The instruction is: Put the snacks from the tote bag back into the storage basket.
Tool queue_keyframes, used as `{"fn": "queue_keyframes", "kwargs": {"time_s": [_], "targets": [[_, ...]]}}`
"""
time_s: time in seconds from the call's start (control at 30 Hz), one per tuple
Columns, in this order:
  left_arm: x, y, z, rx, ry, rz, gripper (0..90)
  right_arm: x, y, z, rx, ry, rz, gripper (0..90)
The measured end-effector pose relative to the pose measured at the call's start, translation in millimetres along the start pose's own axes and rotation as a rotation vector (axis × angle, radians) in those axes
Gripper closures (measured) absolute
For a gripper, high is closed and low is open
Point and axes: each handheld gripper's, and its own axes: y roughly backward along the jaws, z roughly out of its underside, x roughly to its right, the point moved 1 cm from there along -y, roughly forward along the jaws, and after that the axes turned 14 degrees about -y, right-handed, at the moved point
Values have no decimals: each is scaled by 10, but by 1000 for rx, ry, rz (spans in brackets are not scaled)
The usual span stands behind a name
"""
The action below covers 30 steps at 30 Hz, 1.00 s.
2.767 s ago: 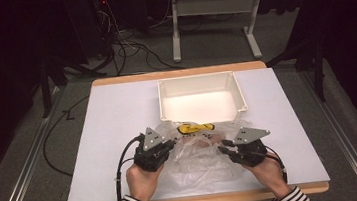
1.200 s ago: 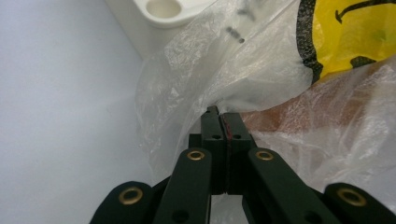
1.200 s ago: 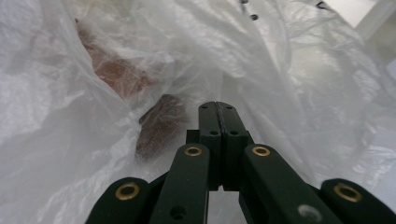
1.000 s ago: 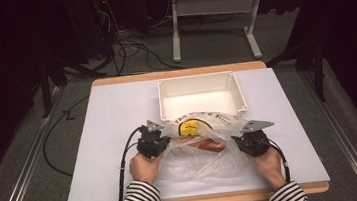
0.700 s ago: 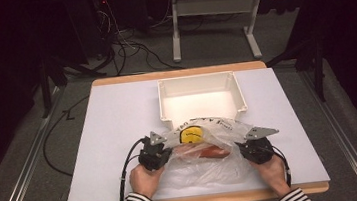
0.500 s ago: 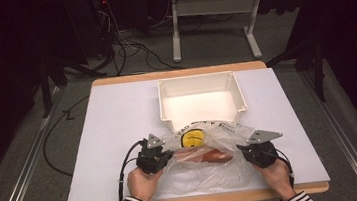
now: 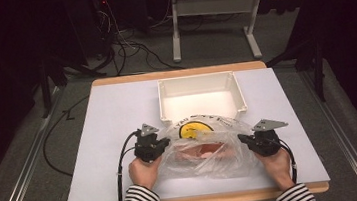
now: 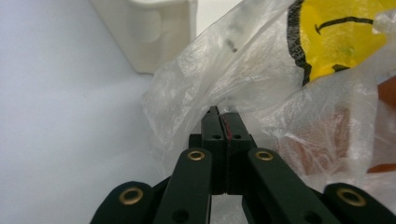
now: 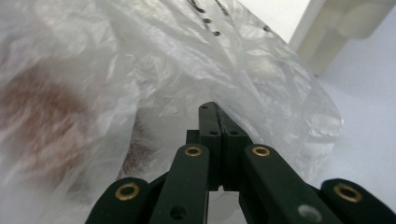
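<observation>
A clear plastic bag [image 7: 207, 150] printed with a yellow smiley face [image 7: 193, 129] is stretched between both grippers, just in front of the white tray. Something reddish-brown [image 7: 199, 151] shows through the film. My left gripper [image 7: 165, 143] is shut on the bag's left edge; in the left gripper view the jaws [image 8: 219, 112] pinch the film [image 8: 252, 74] beside the smiley [image 8: 341, 32]. My right gripper [image 7: 241, 137] is shut on the bag's right edge, and in the right gripper view its tips [image 9: 215, 108] clamp the crinkled film [image 9: 140, 56].
An empty white tray [image 7: 199, 78] stands behind the bag at the table's middle; its corner appears in both gripper views [image 8: 154, 32] [image 9: 345, 28]. The white tabletop [image 7: 113, 122] spreads to both sides. Cables trail from the grippers over the front edge.
Since the earliest frame the two grippers have drawn apart, spreading the bag wide. Over the last second both hands and the bag drifted slightly toward the table's front edge.
</observation>
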Motion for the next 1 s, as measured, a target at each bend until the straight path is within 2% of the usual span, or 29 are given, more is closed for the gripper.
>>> {"fn": "queue_keyframes", "kwargs": {"time_s": [0.1,0.13,0.3,0.37,0.43,0.5,0.53,0.57,0.6,0.63,0.67,0.83,0.87,0.9,0.93,0.97,1.0], "targets": [[24,-54,29,-28,-14,-11,900,19,-56,50,-31,4,13,900],[33,-76,60,-41,-18,-12,900,25,-87,99,-51,18,19,900],[33,-101,135,-54,-10,-8,900,36,-65,174,-51,24,17,900],[49,-105,146,-56,-18,-12,900,9,7,173,-34,32,12,824],[70,-111,154,-56,-26,-20,900,-15,50,165,-24,36,11,806],[77,-124,169,-56,-30,-23,900,-60,133,135,2,45,10,768],[79,-133,187,-55,-27,-25,900,-100,229,91,33,46,4,733],[79,-133,187,-55,-27,-25,900,-100,229,91,33,46,4,733],[83,-138,211,-53,-26,-29,900,-137,322,39,64,52,-6,701],[83,-138,211,-53,-26,-29,900,-137,322,39,64,52,-6,701],[86,-140,232,-49,-28,-35,900,-177,413,-15,91,57,-20,655],[92,-148,262,-47,-25,-36,900,-266,569,-126,135,59,-46,584],[94,-148,265,-46,-25,-37,900,-322,627,-181,149,65,-73,555],[94,-148,265,-46,-25,-37,900,-322,627,-181,149,65,-73,555],[95,-147,266,-46,-26,-37,900,-405,658,-228,151,71,-105,525],[97,-147,267,-47,-27,-37,900,-405,658,-228,151,71,-105,525],[102,-148,270,-44,-27,-41,900,-513,654,-264,143,99,-131,498]]}}
